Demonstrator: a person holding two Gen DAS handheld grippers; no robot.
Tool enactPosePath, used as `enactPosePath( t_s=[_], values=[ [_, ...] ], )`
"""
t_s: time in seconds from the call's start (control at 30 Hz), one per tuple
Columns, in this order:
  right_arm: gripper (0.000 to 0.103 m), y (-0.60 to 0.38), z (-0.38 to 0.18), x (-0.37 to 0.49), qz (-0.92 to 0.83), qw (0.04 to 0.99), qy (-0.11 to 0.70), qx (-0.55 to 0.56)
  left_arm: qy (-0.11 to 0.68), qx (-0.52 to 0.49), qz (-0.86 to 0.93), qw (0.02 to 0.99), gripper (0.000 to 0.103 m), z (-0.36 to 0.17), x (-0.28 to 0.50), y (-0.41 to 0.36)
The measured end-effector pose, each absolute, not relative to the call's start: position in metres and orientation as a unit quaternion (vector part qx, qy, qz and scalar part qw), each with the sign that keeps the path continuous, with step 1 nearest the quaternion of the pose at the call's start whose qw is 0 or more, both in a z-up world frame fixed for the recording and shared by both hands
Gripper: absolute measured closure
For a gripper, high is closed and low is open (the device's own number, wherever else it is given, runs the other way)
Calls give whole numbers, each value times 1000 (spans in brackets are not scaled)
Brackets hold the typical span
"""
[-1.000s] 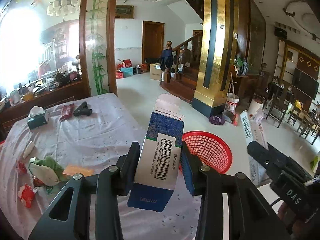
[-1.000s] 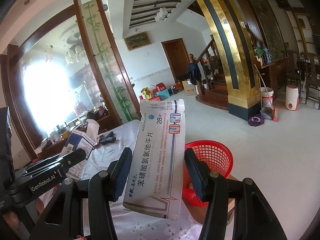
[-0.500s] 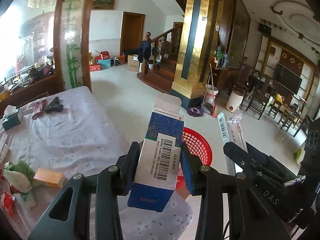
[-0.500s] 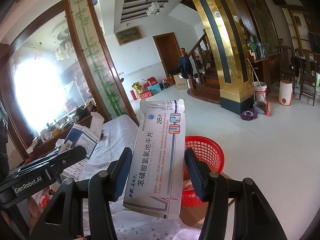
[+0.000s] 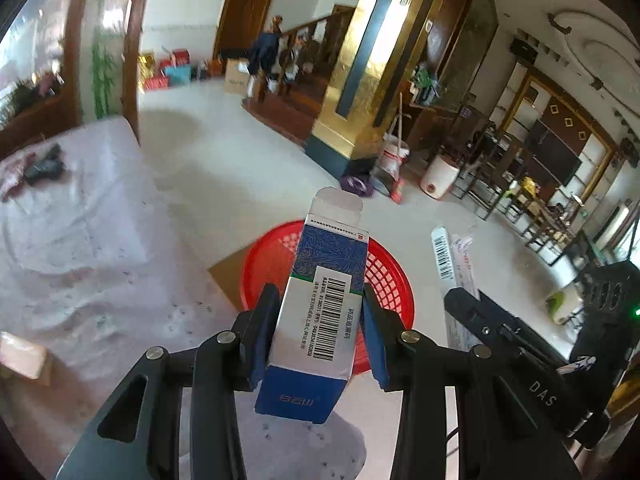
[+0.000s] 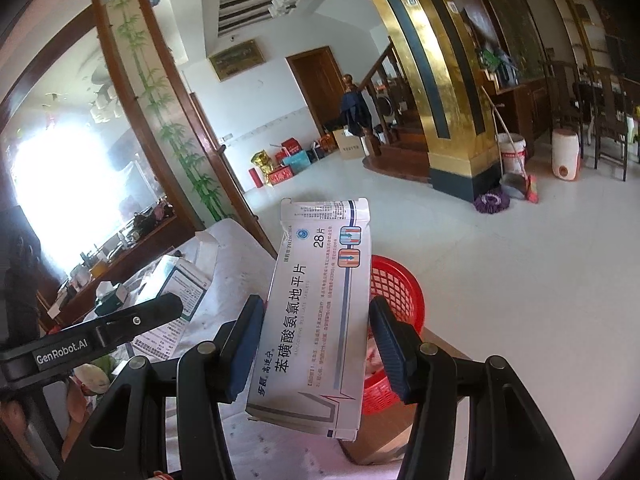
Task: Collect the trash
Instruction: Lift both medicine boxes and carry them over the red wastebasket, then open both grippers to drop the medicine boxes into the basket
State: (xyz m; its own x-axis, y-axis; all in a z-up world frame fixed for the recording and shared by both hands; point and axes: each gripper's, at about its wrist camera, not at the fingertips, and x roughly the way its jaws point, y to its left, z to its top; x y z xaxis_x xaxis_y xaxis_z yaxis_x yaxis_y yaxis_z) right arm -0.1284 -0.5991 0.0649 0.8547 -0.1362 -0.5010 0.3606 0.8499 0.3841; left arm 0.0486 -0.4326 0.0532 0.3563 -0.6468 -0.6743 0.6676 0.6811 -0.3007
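My left gripper is shut on a blue and white medicine box with a barcode, held over the table's edge in front of the red basket. My right gripper is shut on a flat white medicine box with Chinese print, held above and left of the same red basket. The right gripper with its white box shows at the right of the left wrist view. The left gripper with its box shows at the left of the right wrist view.
The table with a white cloth holds a dark object and an orange box. The basket stands on a cardboard box on the floor. A gold pillar, buckets and chairs stand behind.
Both grippers have swung right and forward with their boxes. The red basket now sits closer and more centred behind the left box. The table has slid left in view.
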Motion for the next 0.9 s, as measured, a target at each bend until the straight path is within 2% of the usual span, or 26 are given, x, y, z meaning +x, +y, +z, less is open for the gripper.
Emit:
enactPosePath(
  t_s=[0.3,0.53,0.6,0.63,0.67,0.7,0.9],
  values=[
    [45,-625,31,-99,-114,914,263,287,465,-3,-409,785,64,9,86,-464],
    [43,-636,20,-89,-120,906,270,305,486,-20,-411,771,64,-4,100,-477],
    [42,-639,17,-89,-123,903,268,312,490,-21,-410,769,57,-7,102,-480],
    [42,-641,16,-88,-124,902,269,314,496,-24,-406,767,48,-9,105,-481],
    [39,-643,15,-88,-126,900,270,317,500,-31,-405,765,44,-11,106,-482],
    [35,-645,14,-89,-131,897,272,322,502,-40,-408,762,44,-11,107,-480],
    [31,-629,35,-102,-123,904,253,322,474,-48,-407,779,43,9,92,-442]
  ],
)
